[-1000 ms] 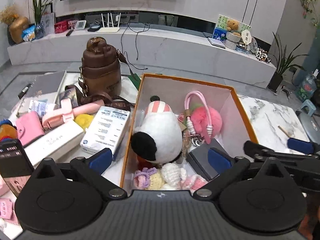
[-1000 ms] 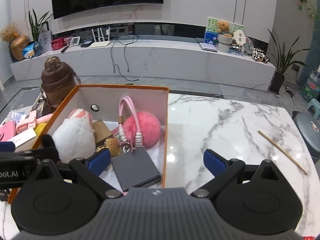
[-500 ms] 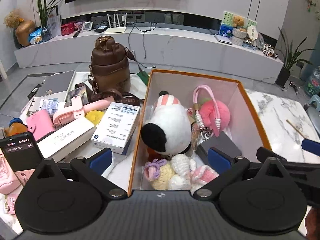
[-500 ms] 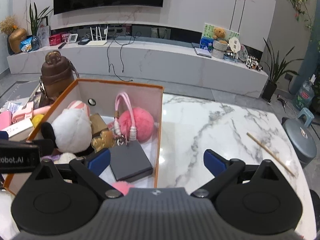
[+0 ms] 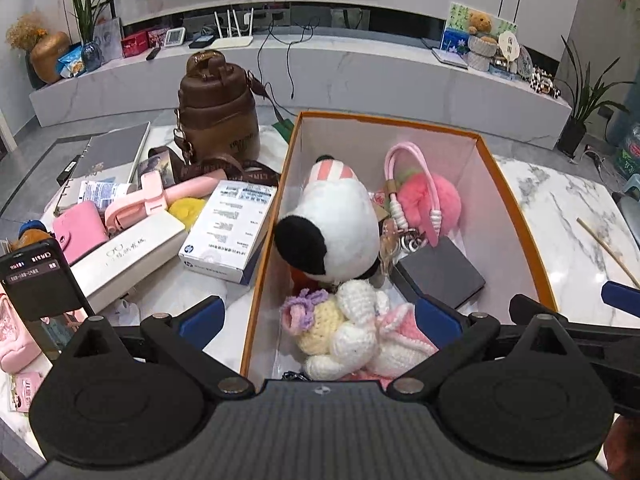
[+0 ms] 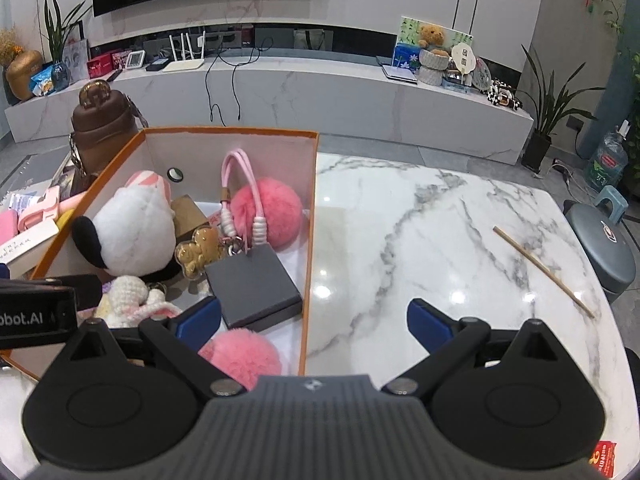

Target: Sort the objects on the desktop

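Note:
An orange box (image 5: 384, 118) with white walls stands on the marble table. Inside lie a white and black plush (image 5: 336, 224), a pink pompom with a looped strap (image 5: 432, 200), a flat grey case (image 5: 440, 272) and several crochet toys (image 5: 352, 332). My left gripper (image 5: 318, 316) hangs open over the box's near end, holding nothing. My right gripper (image 6: 314, 318) is open too, straddling the box's right wall (image 6: 310, 240), also holding nothing. A second pink pompom (image 6: 240, 356) lies just under its left finger. The same plush (image 6: 136, 236) and grey case (image 6: 252, 288) show in the right wrist view.
Left of the box lies a pile: a white printed carton (image 5: 228, 232), a long white box (image 5: 128, 256), a pink wallet (image 5: 80, 232), a brown bottle bag (image 5: 218, 108) and a phone (image 5: 40, 276). A wooden stick (image 6: 540, 268) lies on the marble to the right.
Both grippers have drawn back and up from the box, staying open. More of the box's near end shows, including the crochet toys and a second pink pompom.

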`<action>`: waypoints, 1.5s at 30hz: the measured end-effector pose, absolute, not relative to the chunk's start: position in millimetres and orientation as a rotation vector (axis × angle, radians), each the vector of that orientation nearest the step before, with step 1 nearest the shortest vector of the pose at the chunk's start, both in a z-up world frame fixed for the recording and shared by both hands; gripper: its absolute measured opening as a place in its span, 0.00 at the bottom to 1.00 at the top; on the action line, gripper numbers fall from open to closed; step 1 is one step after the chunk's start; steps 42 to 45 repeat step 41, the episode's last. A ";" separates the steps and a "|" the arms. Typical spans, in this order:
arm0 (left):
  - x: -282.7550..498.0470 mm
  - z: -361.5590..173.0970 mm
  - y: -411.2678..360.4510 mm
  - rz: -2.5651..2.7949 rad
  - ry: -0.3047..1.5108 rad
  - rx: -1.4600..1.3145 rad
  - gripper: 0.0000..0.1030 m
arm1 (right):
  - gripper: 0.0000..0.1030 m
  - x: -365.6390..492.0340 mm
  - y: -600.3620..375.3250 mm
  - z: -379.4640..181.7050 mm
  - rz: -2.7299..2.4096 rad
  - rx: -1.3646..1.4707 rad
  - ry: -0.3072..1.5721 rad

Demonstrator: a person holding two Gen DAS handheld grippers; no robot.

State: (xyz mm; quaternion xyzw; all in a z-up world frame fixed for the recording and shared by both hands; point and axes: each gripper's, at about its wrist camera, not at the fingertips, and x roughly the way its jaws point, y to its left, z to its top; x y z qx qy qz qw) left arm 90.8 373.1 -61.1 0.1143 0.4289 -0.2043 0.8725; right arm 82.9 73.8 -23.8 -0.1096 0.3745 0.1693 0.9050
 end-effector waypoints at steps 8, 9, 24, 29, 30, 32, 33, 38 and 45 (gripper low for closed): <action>92.0 -64.0 372.1 -0.416 0.907 0.251 1.00 | 0.97 85.6 76.4 -28.5 0.345 -0.239 0.786; 92.0 -63.9 372.1 -0.416 0.907 0.251 1.00 | 0.97 86.2 76.7 -28.9 0.344 -0.239 0.788; 89.1 -65.4 369.0 -0.433 0.904 0.266 1.00 | 0.97 85.6 76.5 -31.2 0.337 -0.250 0.791; 88.7 -65.7 368.3 -0.431 0.902 0.272 1.00 | 0.97 85.9 77.0 -31.9 0.335 -0.251 0.795; 88.7 -65.6 368.3 -0.431 0.902 0.271 1.00 | 0.97 85.8 77.0 -32.0 0.334 -0.252 0.795; 88.4 -65.5 368.3 -0.431 0.902 0.272 1.00 | 0.97 85.8 76.8 -32.3 0.334 -0.251 0.797; 88.2 -65.5 368.0 -0.431 0.901 0.272 1.00 | 0.96 85.8 76.6 -32.3 0.334 -0.252 0.797; 87.6 -65.0 367.9 -0.431 0.893 0.277 1.00 | 0.97 85.0 75.8 -32.4 0.332 -0.253 0.798; 86.5 -64.3 367.3 -0.435 0.884 0.281 1.00 | 0.97 85.3 75.6 -32.2 0.332 -0.253 0.798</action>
